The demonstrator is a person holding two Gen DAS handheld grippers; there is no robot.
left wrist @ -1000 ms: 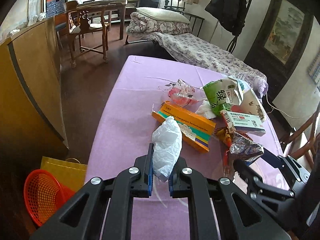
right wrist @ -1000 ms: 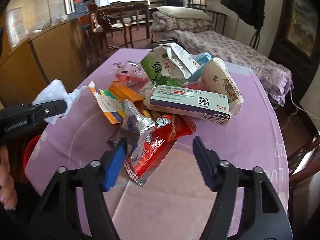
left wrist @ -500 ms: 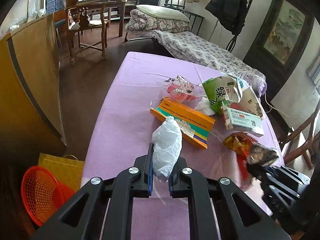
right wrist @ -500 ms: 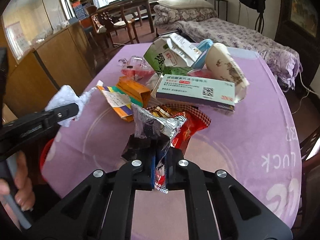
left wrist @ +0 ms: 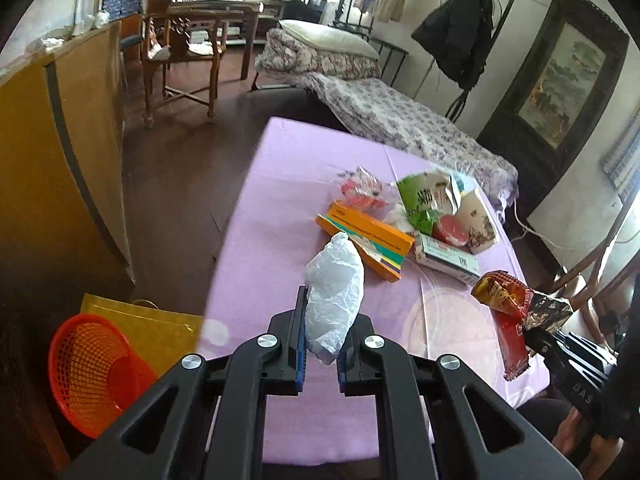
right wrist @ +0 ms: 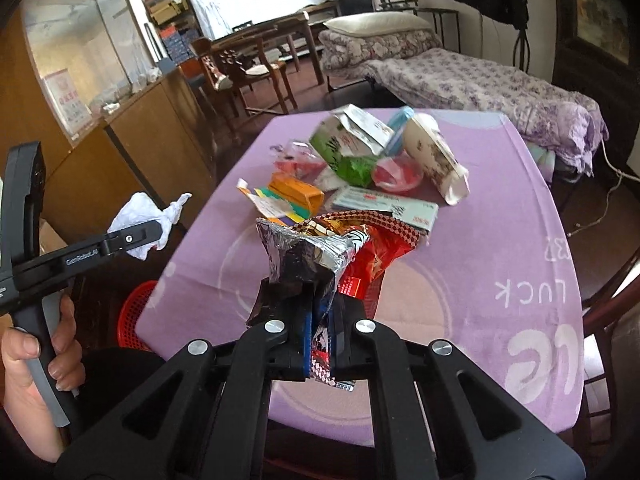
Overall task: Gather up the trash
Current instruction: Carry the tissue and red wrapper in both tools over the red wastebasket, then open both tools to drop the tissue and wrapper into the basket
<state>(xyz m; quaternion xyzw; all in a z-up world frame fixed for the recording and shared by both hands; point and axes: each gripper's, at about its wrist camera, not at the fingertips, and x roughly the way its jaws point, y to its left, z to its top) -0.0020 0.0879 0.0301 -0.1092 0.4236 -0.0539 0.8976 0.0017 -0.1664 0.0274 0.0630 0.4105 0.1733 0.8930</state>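
Lifted off the table [right wrist: 500,208] now, the light, crinkly snack wrapper [right wrist: 320,256] hangs pinched in the right gripper [right wrist: 319,340]; the left gripper [left wrist: 319,346] clamps a soft crumpled tissue [left wrist: 334,300].

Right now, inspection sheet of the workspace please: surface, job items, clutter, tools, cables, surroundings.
Surface: purple tablecloth, trash clustered mid-table.
Job's things: white tissue wad in left tool; foil snack wrapper in right tool; orange basket on floor.
Clutter: orange box, green carton, medicine box, paper cup.
Tools: left tool and right tool both shut on trash.
Cables: white cord on floor.
Surroundings: bed, wooden chair.
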